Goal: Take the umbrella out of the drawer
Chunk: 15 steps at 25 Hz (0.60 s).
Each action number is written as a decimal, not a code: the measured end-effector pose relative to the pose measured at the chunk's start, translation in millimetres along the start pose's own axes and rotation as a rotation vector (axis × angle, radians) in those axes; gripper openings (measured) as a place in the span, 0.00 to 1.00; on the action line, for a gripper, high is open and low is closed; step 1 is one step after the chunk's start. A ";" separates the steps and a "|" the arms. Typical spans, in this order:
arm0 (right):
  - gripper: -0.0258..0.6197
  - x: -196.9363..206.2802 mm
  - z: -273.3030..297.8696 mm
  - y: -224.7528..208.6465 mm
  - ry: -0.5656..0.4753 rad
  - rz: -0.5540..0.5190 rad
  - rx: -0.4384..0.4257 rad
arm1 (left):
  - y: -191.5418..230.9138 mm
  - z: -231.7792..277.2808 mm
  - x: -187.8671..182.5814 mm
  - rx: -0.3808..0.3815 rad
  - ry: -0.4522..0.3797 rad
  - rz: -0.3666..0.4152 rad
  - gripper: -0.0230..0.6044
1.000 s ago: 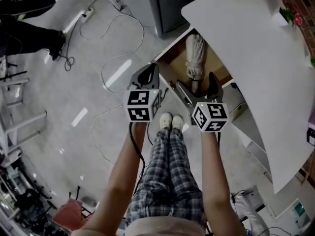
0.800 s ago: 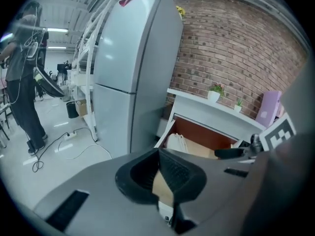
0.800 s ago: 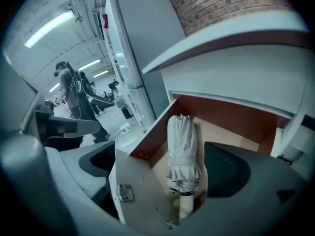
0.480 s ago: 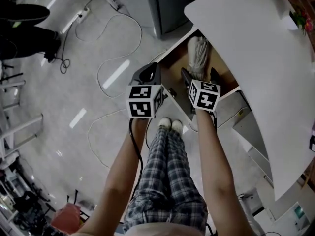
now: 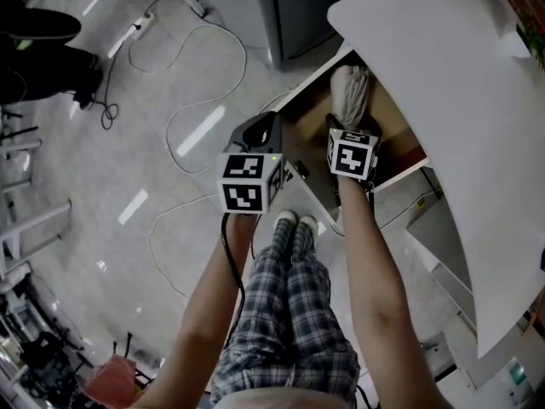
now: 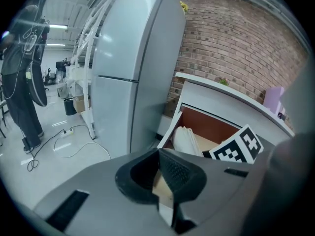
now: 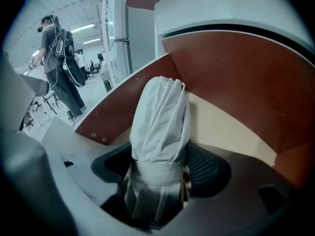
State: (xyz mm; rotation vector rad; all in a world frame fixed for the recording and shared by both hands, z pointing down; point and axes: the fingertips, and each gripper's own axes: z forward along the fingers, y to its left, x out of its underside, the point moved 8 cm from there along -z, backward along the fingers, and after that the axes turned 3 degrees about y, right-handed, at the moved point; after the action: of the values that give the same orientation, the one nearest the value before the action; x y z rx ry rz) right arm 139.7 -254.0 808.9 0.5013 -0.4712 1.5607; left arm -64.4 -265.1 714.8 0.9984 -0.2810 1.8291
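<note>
Grey and clenched on nothing, my left hand-held gripper (image 6: 160, 173) hangs just outside the open brown wooden drawer (image 7: 236, 82). My right hand-held gripper (image 7: 160, 167) has just been closing and grasps the folded white fabric umbrella (image 7: 160, 117) lying inside. Next, I reckon: lift it clear.
</note>
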 end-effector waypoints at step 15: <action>0.46 -9.3 -30.1 4.2 -0.018 0.045 -0.077 | 2.2 -20.9 -11.0 -0.012 -0.027 -0.028 0.08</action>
State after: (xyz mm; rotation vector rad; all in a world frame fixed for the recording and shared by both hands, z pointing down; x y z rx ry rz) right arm 134.9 -244.3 779.0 0.4484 -0.5573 1.5757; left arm -75.0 -261.1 694.0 1.0150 -0.2924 1.7874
